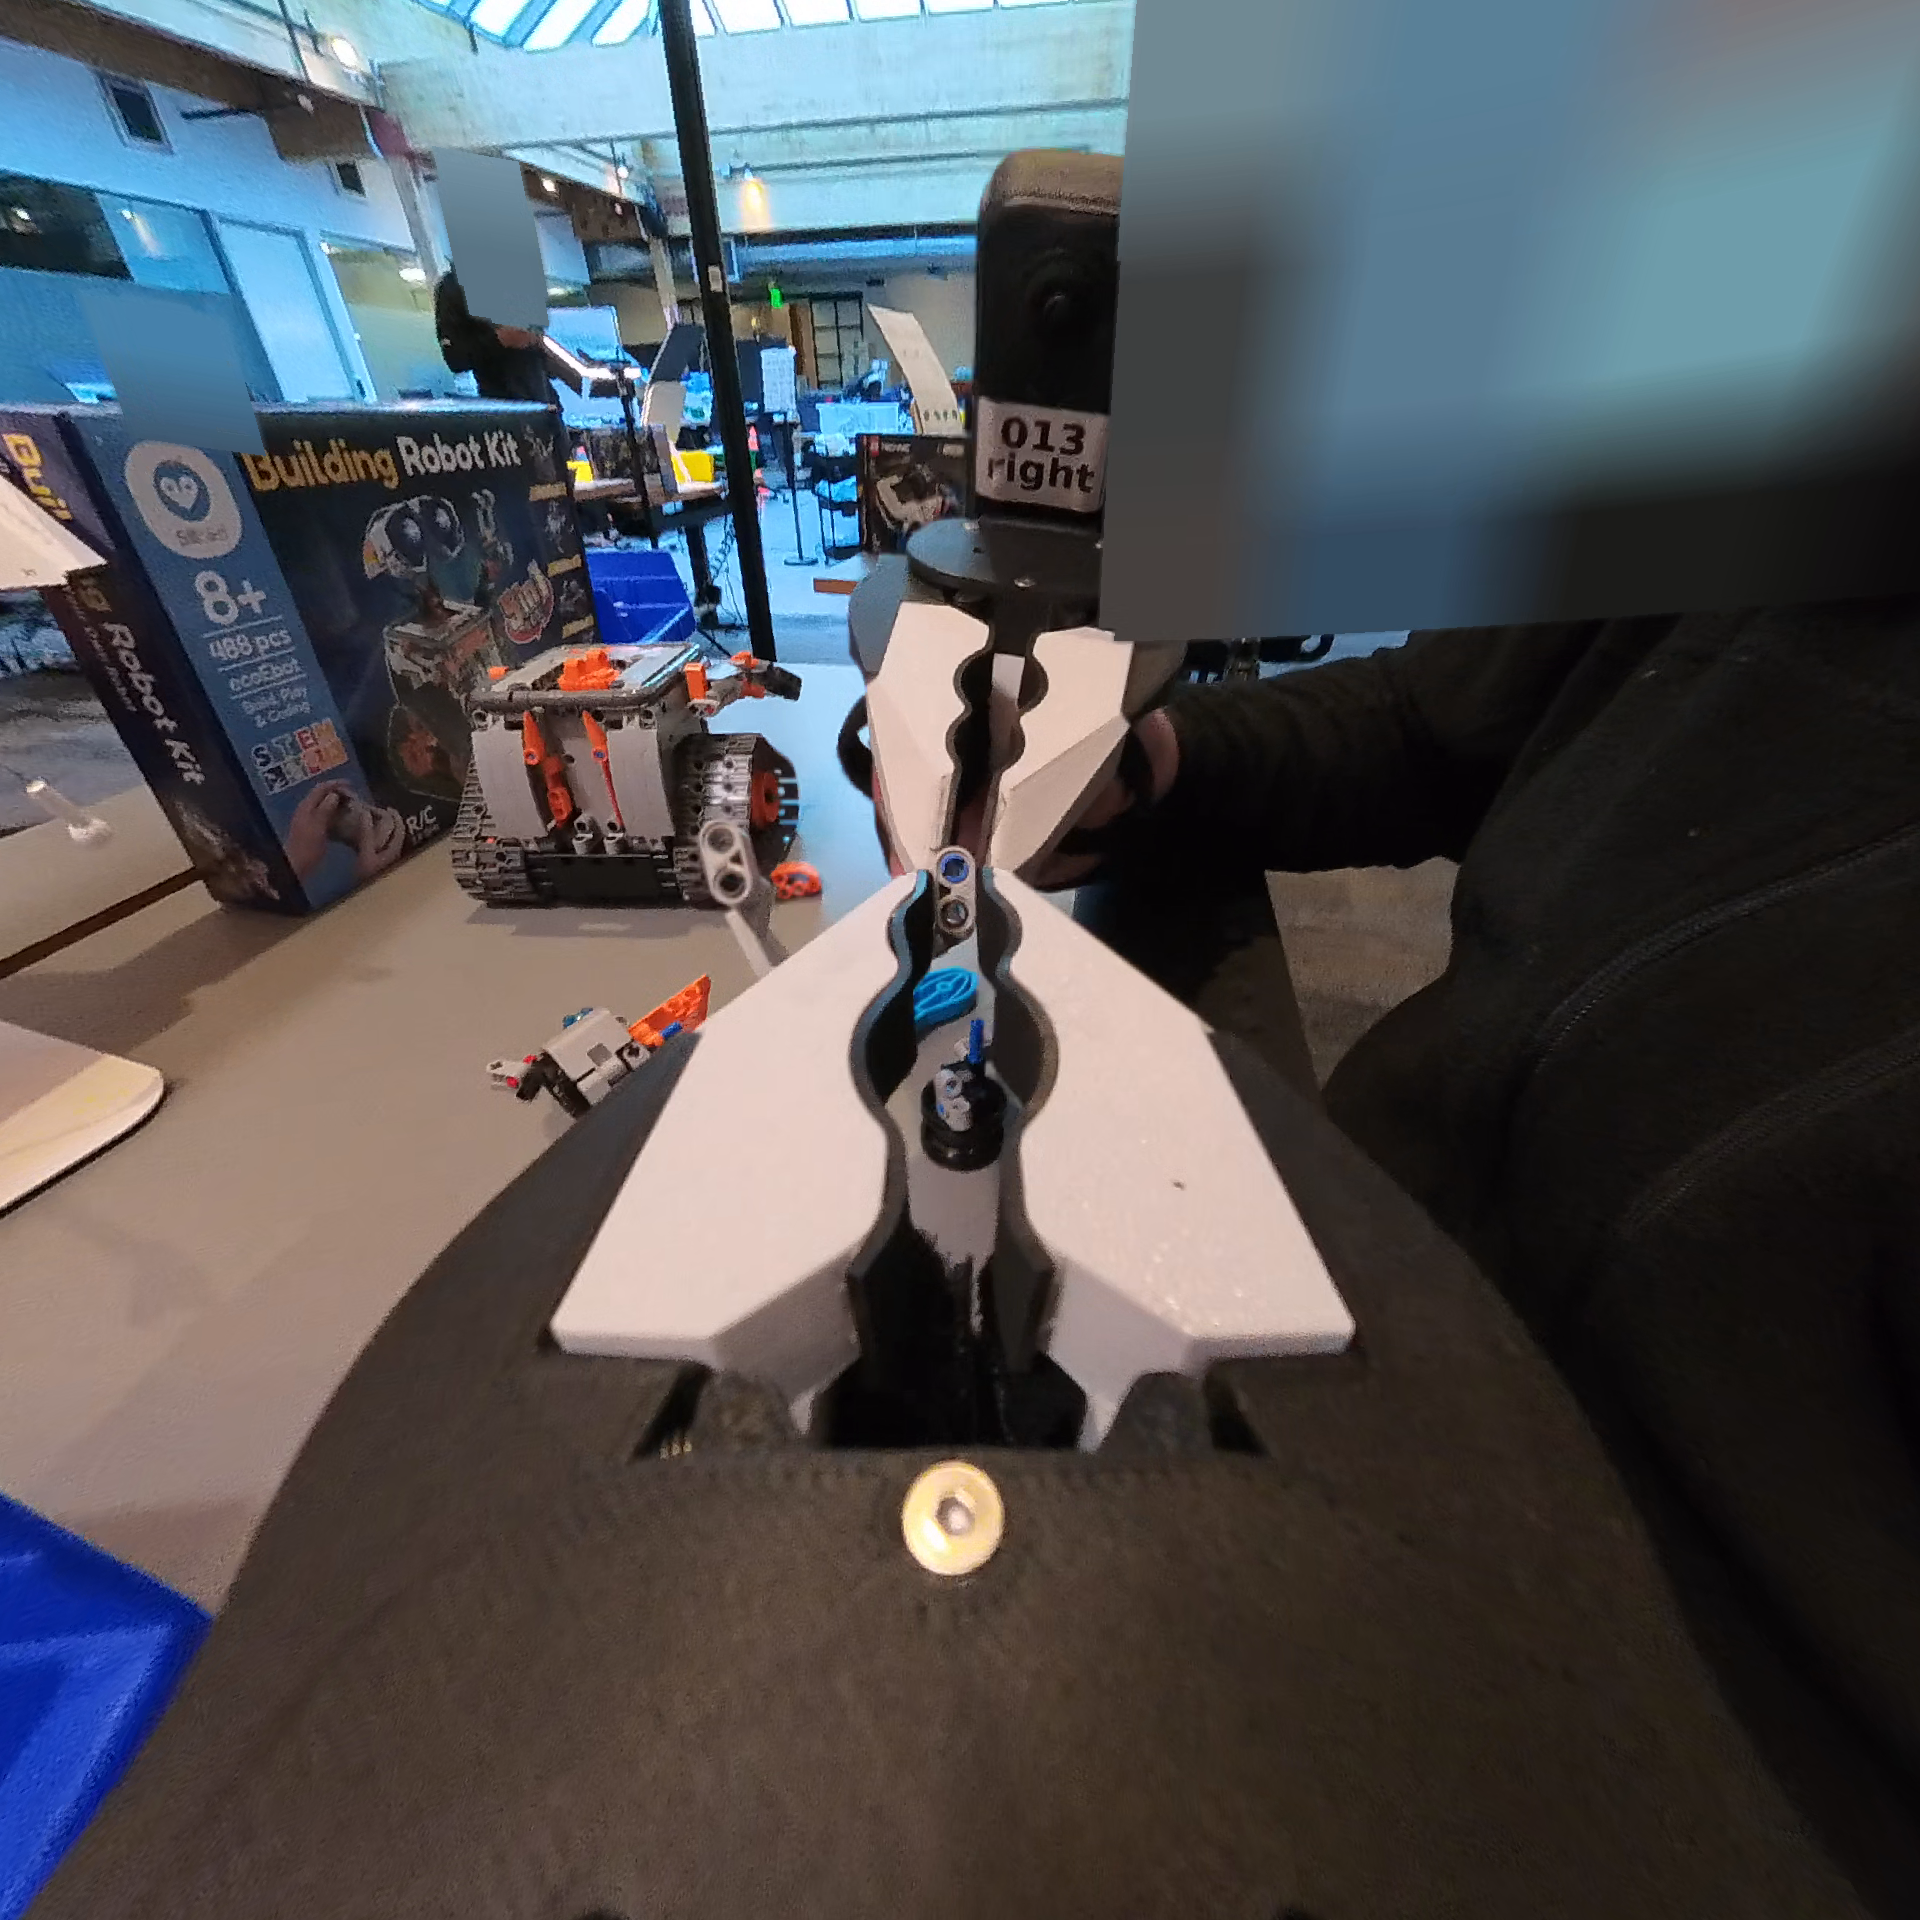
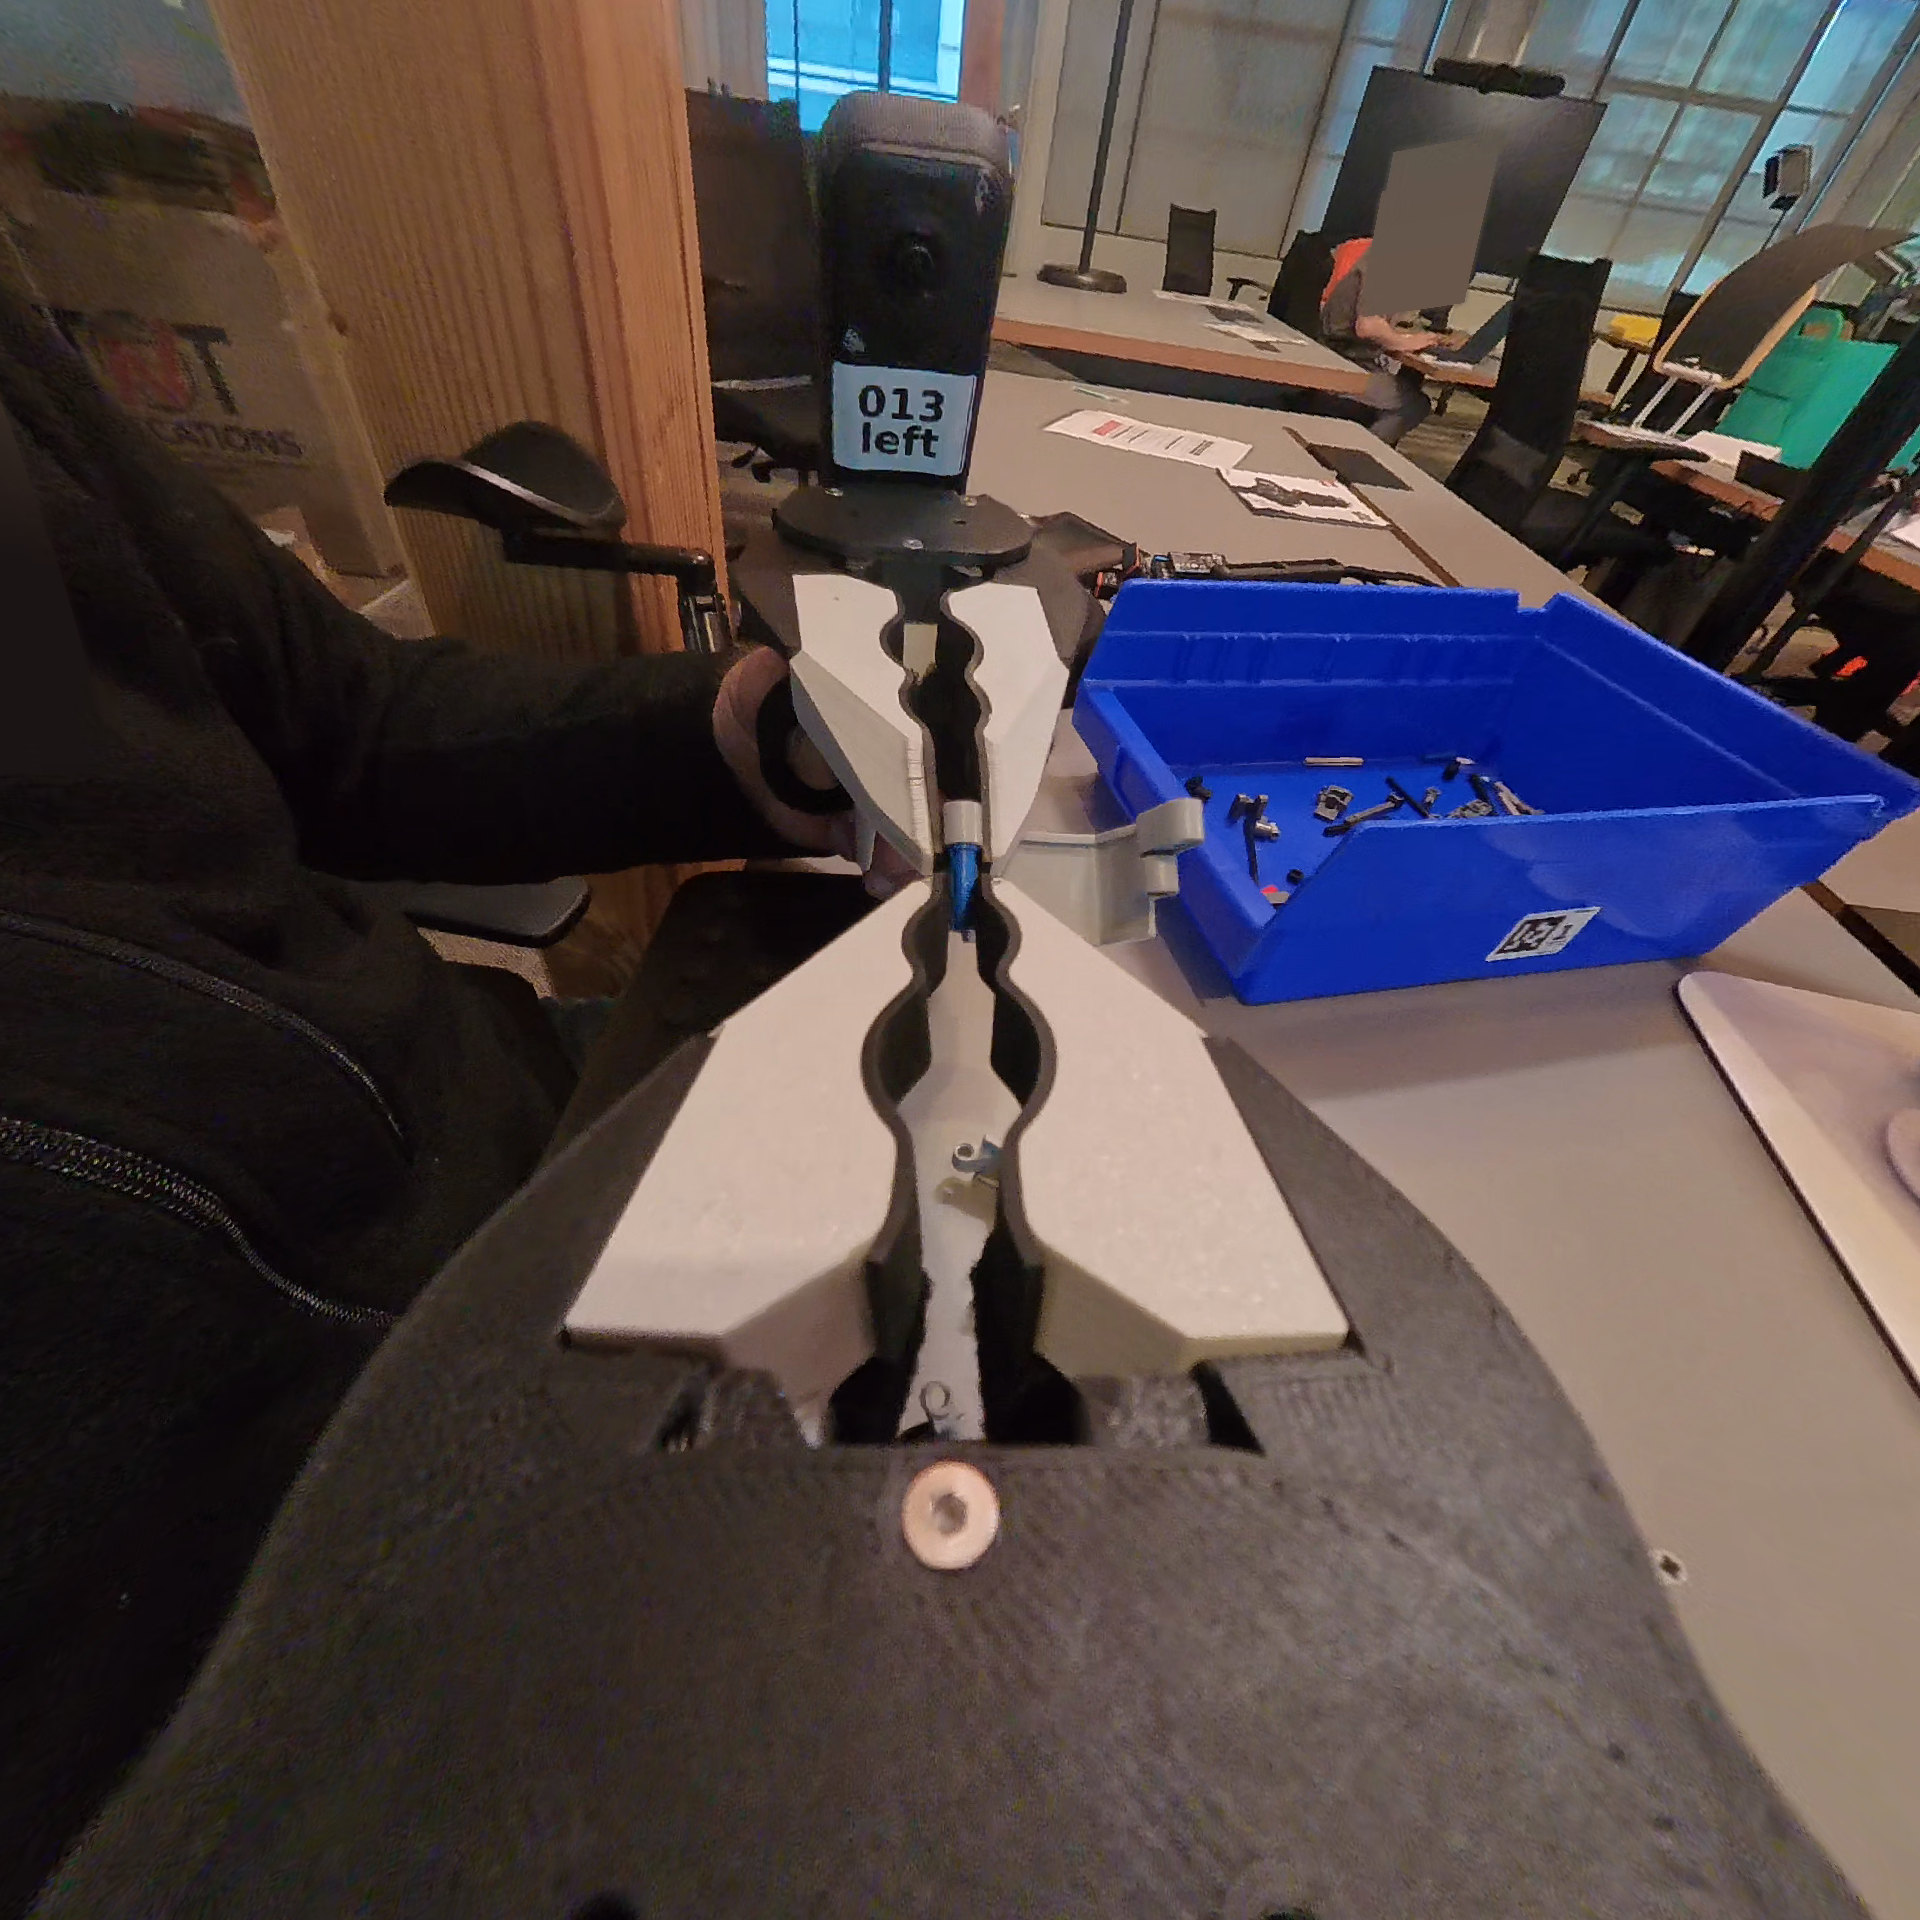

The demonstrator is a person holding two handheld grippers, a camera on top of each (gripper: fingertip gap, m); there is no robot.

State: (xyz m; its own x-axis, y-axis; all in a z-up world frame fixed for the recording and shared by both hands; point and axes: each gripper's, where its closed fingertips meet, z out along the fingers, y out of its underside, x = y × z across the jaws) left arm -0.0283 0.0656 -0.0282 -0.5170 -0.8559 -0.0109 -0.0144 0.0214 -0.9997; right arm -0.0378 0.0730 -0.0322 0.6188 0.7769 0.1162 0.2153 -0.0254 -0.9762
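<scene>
Two grippers meet tip to tip: my left gripper [image 1: 951, 883] pinches one grey two-hole beam [image 1: 952, 885], my right gripper [image 2: 961, 883] one blue pin [image 2: 961, 878] (one tracked robot [image 1: 623, 774] beyond).

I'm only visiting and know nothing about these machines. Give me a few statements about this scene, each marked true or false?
1. The left gripper pinches a small grey beam at its tips. True.
2. The right gripper grips a blue pin. True.
3. The blue bin is empty. False: small dark parts lie in it.
4. The tracked robot model lies inside the bin. False: it stands on the table.
5. The two grippers meet tip to tip. True.
</scene>
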